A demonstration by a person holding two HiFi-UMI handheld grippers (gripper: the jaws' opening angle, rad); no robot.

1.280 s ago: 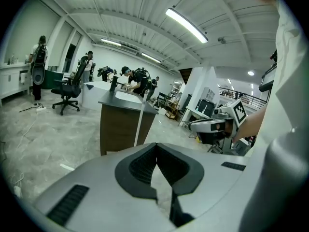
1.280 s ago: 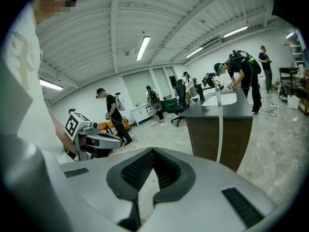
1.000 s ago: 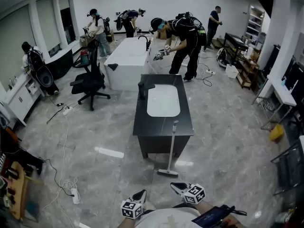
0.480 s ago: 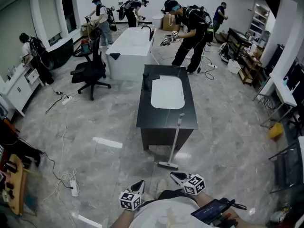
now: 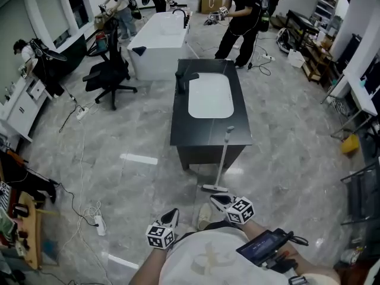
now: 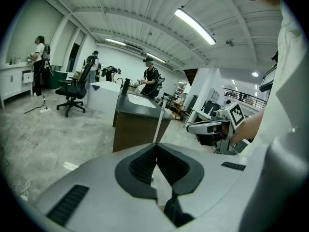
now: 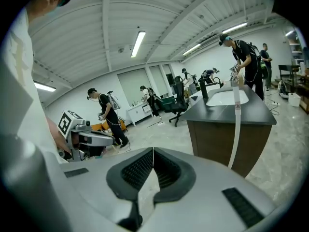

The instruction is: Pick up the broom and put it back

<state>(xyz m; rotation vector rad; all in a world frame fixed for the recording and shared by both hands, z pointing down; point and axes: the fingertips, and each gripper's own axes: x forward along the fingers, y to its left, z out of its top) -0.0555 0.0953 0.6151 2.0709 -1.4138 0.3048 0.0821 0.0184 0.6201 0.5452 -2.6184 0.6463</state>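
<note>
Held low before the body, the left gripper (image 5: pixel 171 216) and right gripper (image 5: pixel 217 199) have jaws pressed together, empty.

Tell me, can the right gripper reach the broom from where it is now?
Probably yes: the right gripper is near the broom and nothing stands between them, but its jaws are shut.

broom (image 7: pixel 235 124) head — hidden, behind right gripper (image 7: pixel 153 150)

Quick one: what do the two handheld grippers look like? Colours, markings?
Left gripper and right gripper: light grey shells, black ribbed pads, each topped by a white cube with black square markers. Wearer's top is white.
</note>
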